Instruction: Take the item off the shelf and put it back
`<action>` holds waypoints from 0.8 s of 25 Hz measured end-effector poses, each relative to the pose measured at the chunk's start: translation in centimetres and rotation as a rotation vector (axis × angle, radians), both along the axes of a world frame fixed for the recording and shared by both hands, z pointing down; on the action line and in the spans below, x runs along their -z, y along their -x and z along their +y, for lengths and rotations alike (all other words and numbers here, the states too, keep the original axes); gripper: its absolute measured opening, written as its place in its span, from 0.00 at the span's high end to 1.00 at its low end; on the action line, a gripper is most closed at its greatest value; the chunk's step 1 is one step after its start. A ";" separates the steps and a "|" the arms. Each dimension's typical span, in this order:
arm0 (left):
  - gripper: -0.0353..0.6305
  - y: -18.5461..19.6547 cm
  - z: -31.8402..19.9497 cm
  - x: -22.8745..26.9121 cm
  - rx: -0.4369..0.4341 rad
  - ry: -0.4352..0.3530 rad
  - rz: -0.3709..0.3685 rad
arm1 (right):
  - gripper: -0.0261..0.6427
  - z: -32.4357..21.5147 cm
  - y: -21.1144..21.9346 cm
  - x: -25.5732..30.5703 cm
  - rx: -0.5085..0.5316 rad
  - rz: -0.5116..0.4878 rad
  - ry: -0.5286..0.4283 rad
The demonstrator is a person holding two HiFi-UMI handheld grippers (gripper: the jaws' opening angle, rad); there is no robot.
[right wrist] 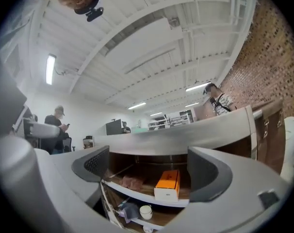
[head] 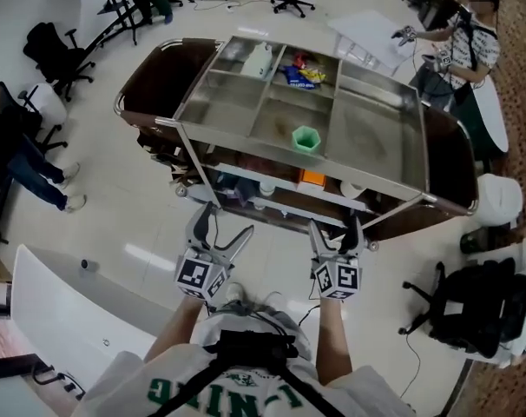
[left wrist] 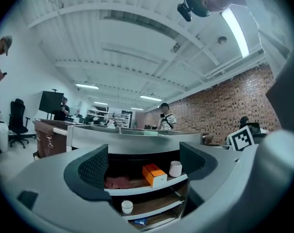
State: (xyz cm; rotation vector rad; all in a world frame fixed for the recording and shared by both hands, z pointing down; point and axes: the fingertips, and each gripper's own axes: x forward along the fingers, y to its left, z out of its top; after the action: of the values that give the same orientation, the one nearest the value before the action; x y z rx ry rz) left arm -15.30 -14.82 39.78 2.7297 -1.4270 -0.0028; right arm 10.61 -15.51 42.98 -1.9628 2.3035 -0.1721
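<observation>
An orange box [head: 312, 178] [left wrist: 154, 174] [right wrist: 169, 183] lies on the middle shelf of a steel cart [head: 246, 150], under its top tray. Both grippers hover in front of the cart, short of the shelf. My left gripper [head: 227, 224] [left wrist: 143, 166] is open with nothing between its jaws. To its right, my right gripper [head: 336, 228] [right wrist: 149, 171] is also open and holds nothing; the box shows in the gap between its jaws, farther off.
A green cup [head: 305, 137] and packets stand in the cart's top tray. A white cup [left wrist: 175, 169] and a pinkish cloth [left wrist: 118, 182] share the box's shelf; a small cup [right wrist: 146, 211] sits lower. Office chairs [head: 471, 307], a white table [head: 63, 320] and people surround the cart.
</observation>
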 end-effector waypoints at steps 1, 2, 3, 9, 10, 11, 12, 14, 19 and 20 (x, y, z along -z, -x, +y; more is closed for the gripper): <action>0.28 -0.3 0.0 0.1 -0.009 -0.005 -0.003 | 0.18 0.7 -0.1 1.3 -0.006 0.006 -0.020; 0.28 -0.5 0.1 0.3 -0.018 -0.010 -0.006 | 0.18 1.4 -0.2 2.4 -0.011 0.024 -0.038; 0.28 -0.8 0.1 0.6 -0.027 -0.013 -0.009 | 0.19 2.0 -0.1 3.4 -0.014 0.054 -0.056; 0.28 -2.1 0.7 2.3 -0.061 -0.022 -0.032 | 0.20 4.7 0.5 7.2 -0.028 0.115 -0.132; 0.28 -2.2 0.8 2.6 -0.064 -0.023 -0.033 | 0.21 4.9 0.6 7.6 -0.029 0.117 -0.139; 0.28 -2.2 0.8 2.8 -0.066 -0.027 -0.036 | 0.21 5.1 0.7 8.0 -0.029 0.120 -0.144; 0.28 -2.2 0.8 2.9 -0.066 -0.035 -0.041 | 0.21 5.3 0.8 8.3 -0.029 0.123 -0.148; 0.28 -2.1 0.7 3.1 -0.069 -0.055 -0.056 | 0.21 5.5 1.0 8.8 -0.030 0.130 -0.157; 0.28 -2.2 0.5 3.6 -0.079 -0.084 -0.074 | 0.22 5.7 0.9 9.7 -0.034 0.138 -0.173; 0.28 -2.3 0.5 3.7 -0.079 -0.086 -0.073 | 0.22 5.7 0.9 9.8 -0.034 0.138 -0.175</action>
State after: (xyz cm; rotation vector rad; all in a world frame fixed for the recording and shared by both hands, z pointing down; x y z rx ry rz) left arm -13.04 -14.27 36.08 2.8825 -1.3655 0.0405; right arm 9.69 -9.84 33.20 -1.9805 2.2751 0.1677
